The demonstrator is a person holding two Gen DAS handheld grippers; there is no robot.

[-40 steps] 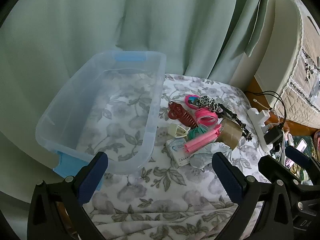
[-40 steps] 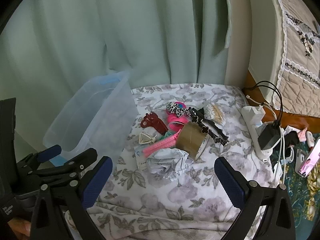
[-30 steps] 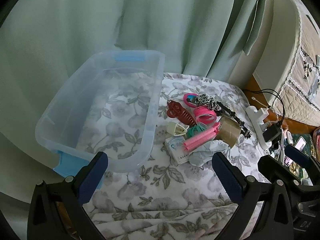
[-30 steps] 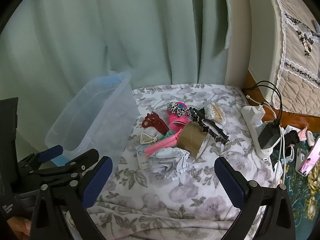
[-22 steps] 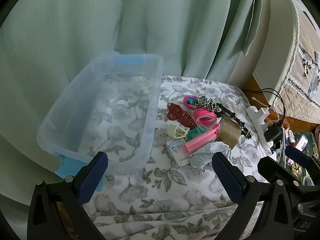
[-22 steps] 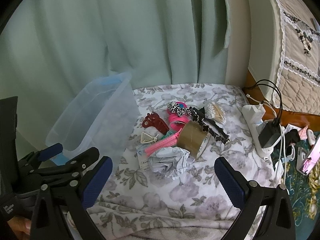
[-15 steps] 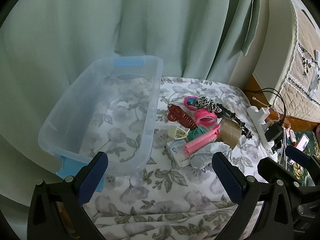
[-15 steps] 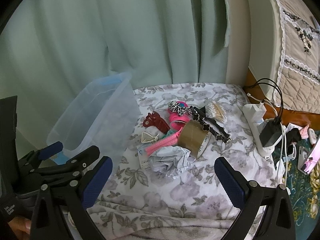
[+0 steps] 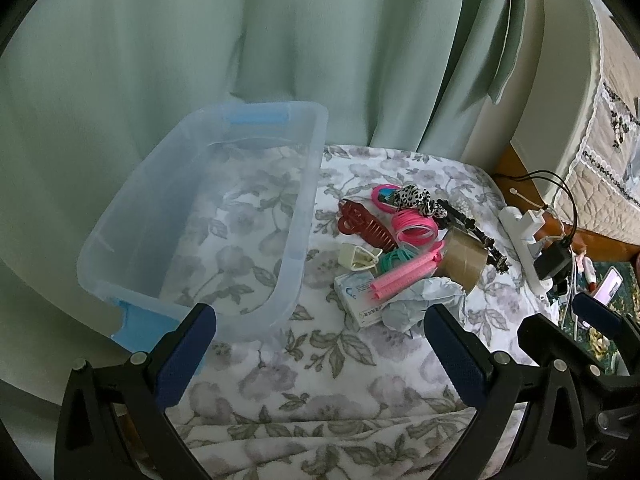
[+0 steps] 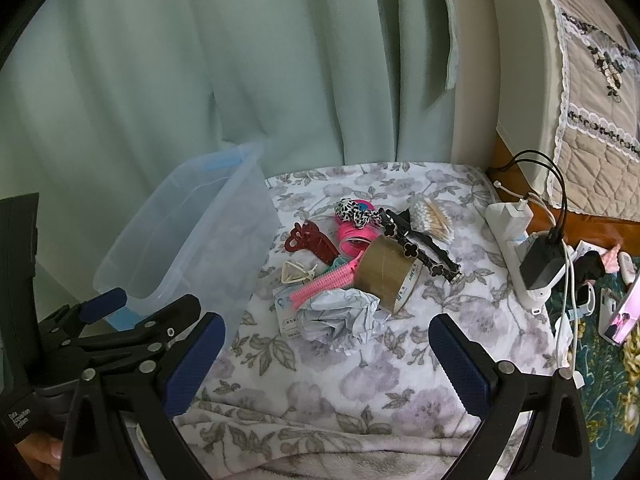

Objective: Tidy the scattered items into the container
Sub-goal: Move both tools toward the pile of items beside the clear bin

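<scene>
A clear plastic bin (image 9: 304,216) with blue handles stands empty on the left of a floral blanket; it also shows in the right wrist view (image 10: 224,216). Beside it lies a pile: a dark red hair claw (image 9: 362,222), pink coil bands (image 9: 414,229), a brown tape roll (image 9: 464,262), a pink roller (image 9: 406,274), a small white box (image 9: 356,294), crumpled paper (image 10: 340,318), a black clover hairband (image 10: 420,246) and cotton swabs (image 10: 434,216). My left gripper (image 9: 318,342) is open and empty, short of the bin and pile. My right gripper (image 10: 326,352) is open and empty, just short of the paper.
A green curtain (image 9: 280,60) hangs behind. A white power strip (image 10: 520,248) with a black charger and cables lies at the blanket's right edge. A phone (image 10: 622,312) and small items lie on the floor at the right. A quilted bed cover (image 10: 592,100) is at the far right.
Both grippers have drifted slightly; the views shift a little. The bin and the pile have not moved, and both grippers stay open.
</scene>
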